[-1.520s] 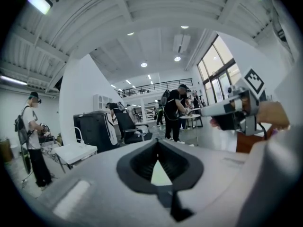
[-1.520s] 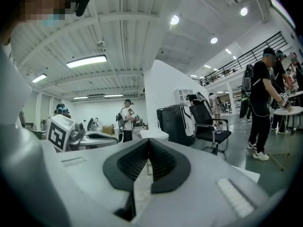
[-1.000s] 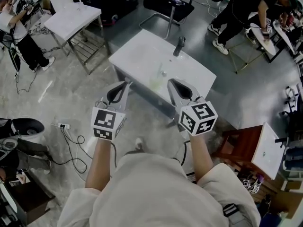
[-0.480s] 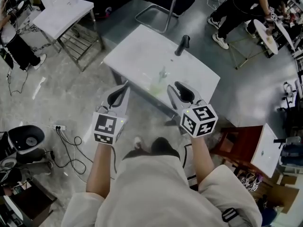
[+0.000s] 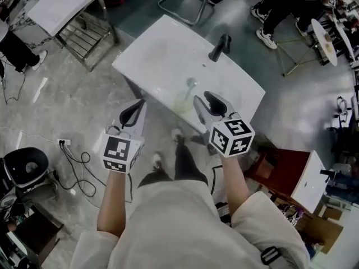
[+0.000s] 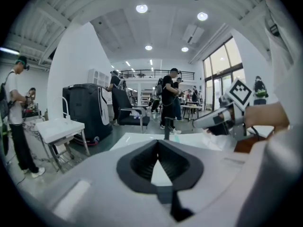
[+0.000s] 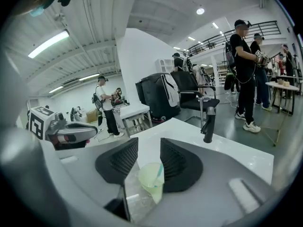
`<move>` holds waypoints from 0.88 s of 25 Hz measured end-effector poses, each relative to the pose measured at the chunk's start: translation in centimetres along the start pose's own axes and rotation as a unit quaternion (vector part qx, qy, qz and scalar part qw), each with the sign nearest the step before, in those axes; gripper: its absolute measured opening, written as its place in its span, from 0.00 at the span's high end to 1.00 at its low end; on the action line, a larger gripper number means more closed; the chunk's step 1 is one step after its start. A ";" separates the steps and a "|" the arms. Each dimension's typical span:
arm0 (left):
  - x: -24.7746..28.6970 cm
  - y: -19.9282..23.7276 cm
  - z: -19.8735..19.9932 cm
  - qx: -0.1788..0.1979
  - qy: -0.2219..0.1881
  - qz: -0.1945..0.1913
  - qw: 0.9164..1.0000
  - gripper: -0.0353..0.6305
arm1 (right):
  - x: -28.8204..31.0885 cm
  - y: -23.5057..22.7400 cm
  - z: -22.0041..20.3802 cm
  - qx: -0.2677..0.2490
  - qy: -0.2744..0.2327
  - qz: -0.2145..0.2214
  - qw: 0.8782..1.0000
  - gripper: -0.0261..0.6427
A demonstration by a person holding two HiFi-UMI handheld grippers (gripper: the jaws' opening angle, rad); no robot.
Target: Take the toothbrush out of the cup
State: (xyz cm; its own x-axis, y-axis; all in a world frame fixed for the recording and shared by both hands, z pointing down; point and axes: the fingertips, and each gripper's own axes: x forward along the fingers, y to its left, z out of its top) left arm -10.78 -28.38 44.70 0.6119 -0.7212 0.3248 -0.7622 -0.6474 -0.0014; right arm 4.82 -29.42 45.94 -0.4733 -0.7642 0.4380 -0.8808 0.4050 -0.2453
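Observation:
A pale green translucent cup [image 5: 183, 101] stands near the front edge of the white sink counter [image 5: 157, 55], with a toothbrush [image 5: 190, 85] sticking up out of it. My right gripper [image 5: 202, 100] hovers just right of the cup. In the right gripper view the cup [image 7: 152, 179] and the teal toothbrush [image 7: 160, 170] show ahead, low between the jaws of my right gripper [image 7: 149, 149], which are opening; the pads touch nothing. My left gripper [image 5: 138, 103] hangs left of the counter's front edge, its tips together on nothing [image 6: 158, 144].
A black faucet [image 5: 220, 47] stands at the counter's far side. A red-brown stand carrying a white basin [image 5: 287, 175] is at the right. Another white table [image 5: 61, 3] is at the far left, cables [image 5: 78, 161] lie on the floor, and people work around the room.
The right gripper's jaws have gone from together to apart. Both grippers have drawn nearer to the counter and the cup, and the head view has shifted.

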 end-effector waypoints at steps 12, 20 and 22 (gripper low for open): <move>5.8 1.0 -2.2 -0.031 0.036 0.001 0.999 0.94 | 6.5 -3.7 -2.9 0.051 0.063 0.029 0.996 0.72; 7.8 0.5 -3.5 -0.047 0.060 0.004 0.997 0.94 | 8.7 -4.4 -4.2 0.058 0.089 0.052 0.993 0.72; 7.9 0.4 -4.0 -0.050 0.064 0.005 0.997 0.94 | 9.1 -4.7 -4.5 0.053 0.094 0.048 0.993 0.72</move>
State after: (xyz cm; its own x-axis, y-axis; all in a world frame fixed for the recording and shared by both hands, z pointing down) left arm -7.08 -33.41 51.03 0.5769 -0.6860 0.4434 -0.7894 -0.6076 0.0871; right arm 4.62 -35.98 54.93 -0.5581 -0.6137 0.5585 -0.8298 0.4088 -0.3799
